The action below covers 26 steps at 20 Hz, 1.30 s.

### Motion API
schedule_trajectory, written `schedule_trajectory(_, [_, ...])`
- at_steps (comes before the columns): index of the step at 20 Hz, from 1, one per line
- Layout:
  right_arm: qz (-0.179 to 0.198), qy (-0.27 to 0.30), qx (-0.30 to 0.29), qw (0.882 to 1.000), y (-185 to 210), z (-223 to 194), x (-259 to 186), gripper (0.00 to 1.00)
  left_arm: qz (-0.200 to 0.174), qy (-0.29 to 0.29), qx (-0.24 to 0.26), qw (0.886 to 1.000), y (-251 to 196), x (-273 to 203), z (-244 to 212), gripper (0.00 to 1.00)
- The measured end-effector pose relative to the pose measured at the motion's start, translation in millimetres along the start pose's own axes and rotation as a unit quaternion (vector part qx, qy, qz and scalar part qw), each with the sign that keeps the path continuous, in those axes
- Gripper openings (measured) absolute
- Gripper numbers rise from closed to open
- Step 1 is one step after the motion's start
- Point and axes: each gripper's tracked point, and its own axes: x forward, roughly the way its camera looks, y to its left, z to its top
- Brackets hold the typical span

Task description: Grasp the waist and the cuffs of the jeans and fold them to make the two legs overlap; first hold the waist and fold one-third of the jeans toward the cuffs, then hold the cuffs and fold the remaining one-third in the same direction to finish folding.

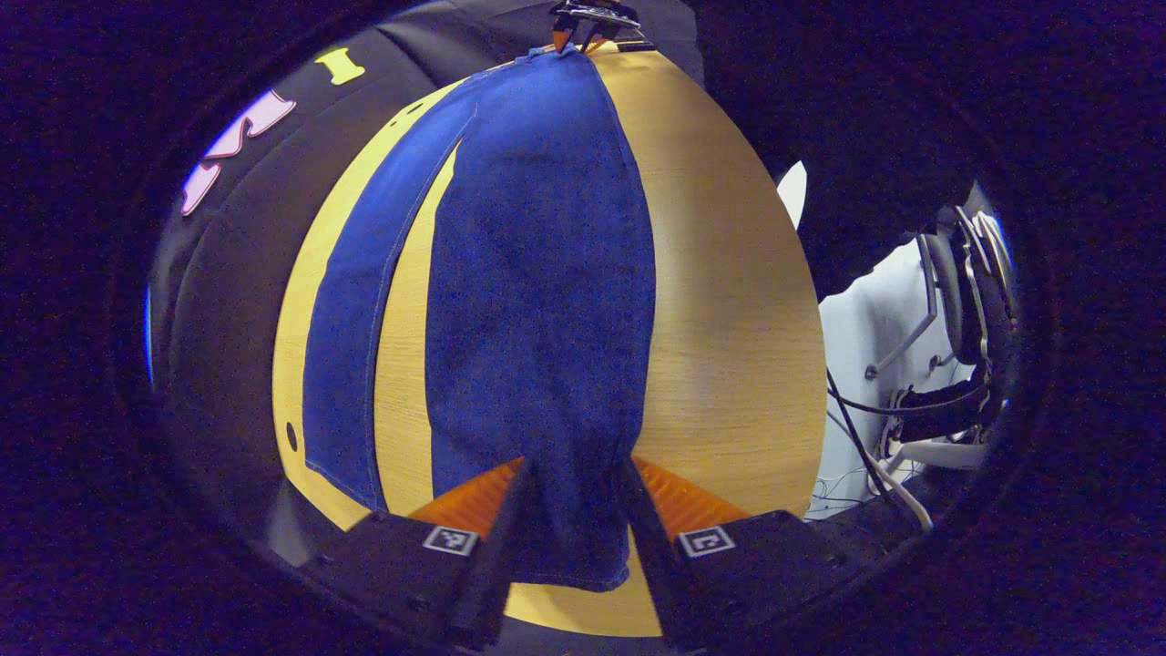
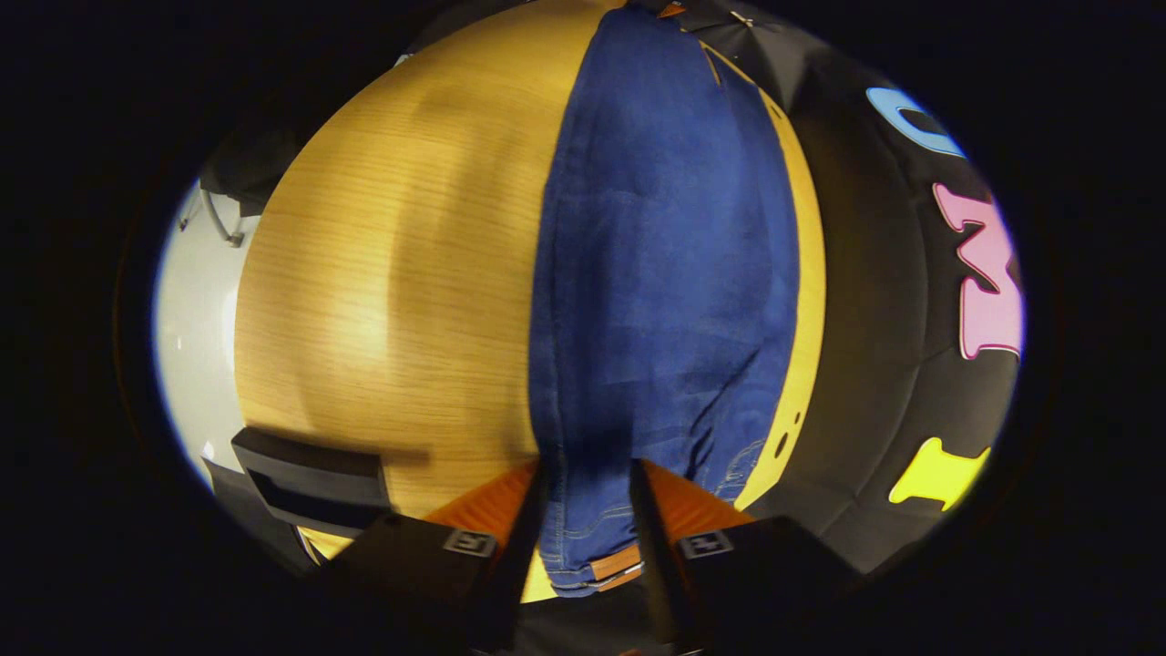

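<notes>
Left hand-held gripper (image 1: 572, 497) clamped on a cuff at bottom centre; right hand-held gripper (image 2: 588, 510) pinching the waist, bottom centre. Jeans (image 1: 537, 301) run up mid-frame btwn both, over the wooden worktop (image 1: 729, 301); 2nd leg flat, left of centre.

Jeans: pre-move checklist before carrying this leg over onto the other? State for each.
1. Left gripper shut on the cuff of the jeans: ok, denim is pinched between its fingers.
2. Right gripper shut on the waist: ok, the waistband sits between its fingers.
3. Held leg taut between the grippers: ok, it runs straight to the far gripper in both views.
4. Second leg flat on the table: ok in the left gripper view.
5. Legs overlapping: not ok, table shows between them.
6. How deep each grip bites: cannot tell.
</notes>
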Motion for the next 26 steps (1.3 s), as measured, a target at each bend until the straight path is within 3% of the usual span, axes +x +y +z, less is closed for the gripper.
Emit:
schedule_trajectory(1, [0.010, 0.003, 0.004, 1.000, 3, 2, 2, 0.40, 0.000, 0.003, 0.004, 1.000, 2, 1, 0, 0.54])
schedule_trajectory(2, [0.013, 0.007, 0.011, 1.000, 7, 0, 1, 0.34, -0.002, 0.005, 0.005, 1.000, 2, 3, 2, 0.43])
schedule_trajectory(3, [0.014, 0.011, 0.018, 1.000, 7, -1, 1, 0.17, -0.004, 0.007, 0.006, 1.000, 2, 5, 3, 0.40])
schedule_trajectory(4, [0.016, 0.016, 0.031, 0.999, 7, -1, 0, 0.16, -0.006, 0.008, 0.006, 1.000, 3, 5, 3, 0.20])
schedule_trajectory(5, [0.018, 0.019, 0.045, 0.999, 6, -2, 0, 0.16, -0.009, 0.010, 0.001, 1.000, 4, 6, 3, 0.16])
schedule_trajectory(6, [0.019, 0.021, 0.057, 0.998, 5, -2, 3, 0.09, -0.012, 0.013, -0.008, 1.000, 6, 6, 1, 0.11])
schedule_trajectory(14, [-0.024, -0.001, 0.192, 0.981, -38, 3, -33, 0.07, 0.020, 0.018, -0.074, 0.997, 52, -18, 5, 0.06])
schedule_trajectory(19, [-0.079, -0.039, 0.325, 0.942, -115, -3, -64, 0.07, 0.041, -0.016, -0.154, 0.987, 101, -49, 16, 0.03])
schedule_trajectory(21, [-0.086, -0.051, 0.350, 0.931, -141, -7, -72, 0.06, 0.051, -0.034, -0.165, 0.984, 123, -54, 15, 0.06])
schedule_trajectory(23, [-0.096, -0.059, 0.360, 0.926, -166, -12, -73, 0.06, 0.055, -0.035, -0.207, 0.976, 142, -55, 10, 0.06])
schedule_trajectory(25, [-0.110, -0.061, 0.371, 0.920, -192, -17, -70, 0.07, 0.063, -0.050, -0.266, 0.961, 168, -58, 12, 0.06])
schedule_trajectory(26, [-0.115, -0.062, 0.378, 0.916, -204, -18, -68, 0.02, 0.069, -0.060, -0.296, 0.951, 183, -60, 14, 0.06])
